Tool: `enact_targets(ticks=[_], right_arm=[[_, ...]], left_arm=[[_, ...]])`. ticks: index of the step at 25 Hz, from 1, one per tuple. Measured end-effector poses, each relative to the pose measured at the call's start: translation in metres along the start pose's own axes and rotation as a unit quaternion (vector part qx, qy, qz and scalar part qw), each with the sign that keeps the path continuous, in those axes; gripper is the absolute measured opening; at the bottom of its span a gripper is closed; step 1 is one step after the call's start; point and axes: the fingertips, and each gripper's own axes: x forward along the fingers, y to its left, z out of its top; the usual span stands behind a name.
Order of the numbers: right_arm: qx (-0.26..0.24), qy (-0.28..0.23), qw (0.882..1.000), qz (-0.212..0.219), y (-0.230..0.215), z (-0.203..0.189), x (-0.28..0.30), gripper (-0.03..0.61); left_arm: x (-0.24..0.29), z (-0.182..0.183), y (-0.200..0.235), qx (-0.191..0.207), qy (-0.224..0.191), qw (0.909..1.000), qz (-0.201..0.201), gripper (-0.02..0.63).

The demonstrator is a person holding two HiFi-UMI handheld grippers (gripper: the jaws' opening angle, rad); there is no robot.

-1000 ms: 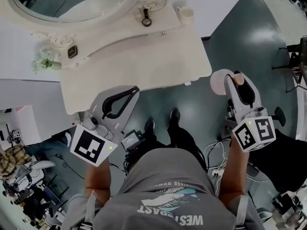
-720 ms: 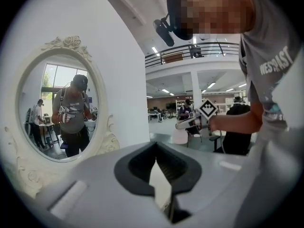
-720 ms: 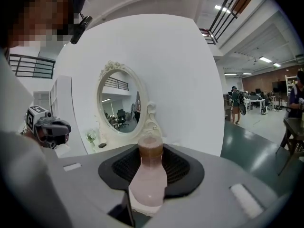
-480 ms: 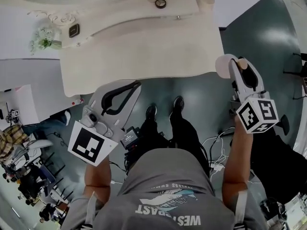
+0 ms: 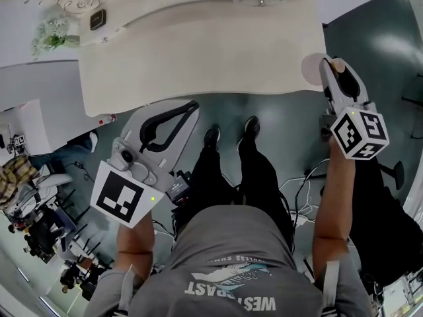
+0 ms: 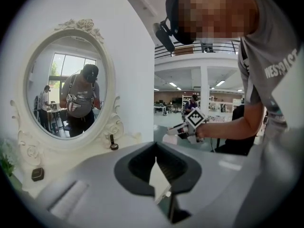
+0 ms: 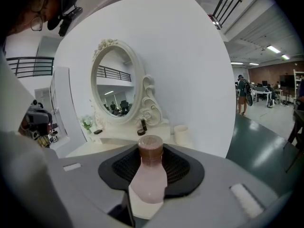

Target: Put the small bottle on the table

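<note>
The small bottle (image 7: 151,175) is pale pink with a brown cap. It stands upright between the pads of my right gripper (image 7: 151,161), which is shut on it. In the head view the right gripper (image 5: 328,62) holds the bottle (image 5: 337,65) beside the right front corner of the cream dressing table (image 5: 198,51), over the floor. My left gripper (image 5: 190,105) hovers in front of the table's front edge. Its jaws meet at the tips with nothing between them, as the left gripper view (image 6: 156,158) shows.
An oval mirror (image 7: 114,87) stands at the back of the table (image 7: 114,141). Near it are a small dark bottle (image 7: 143,126), a white cup (image 7: 181,134), a flower sprig (image 5: 49,35) and a small black object (image 5: 98,20). Cables (image 5: 301,220) lie on the green floor by the person's shoes (image 5: 211,137).
The right gripper with the bottle has moved forward, closer to the table's right corner. The head view has shifted, so the table sits higher in the picture. The left gripper has barely moved.
</note>
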Motion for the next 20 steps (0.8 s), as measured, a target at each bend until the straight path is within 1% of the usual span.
enact_targets(ticks=[8, 20], right_arm=[[0.001, 0.026, 1.0, 0.009, -0.01, -0.04, 0.051, 0.144], [0.013, 0.049, 0.999, 0.021, -0.021, -0.081, 0.094, 0.144]], left_arm=[[0.018, -0.031, 0.007, -0.015, 0.015, 0.9998, -0.004, 0.003], [0.037, -0.066, 0.009, -0.03, 0.038, 0.9988, -0.011, 0.003]])
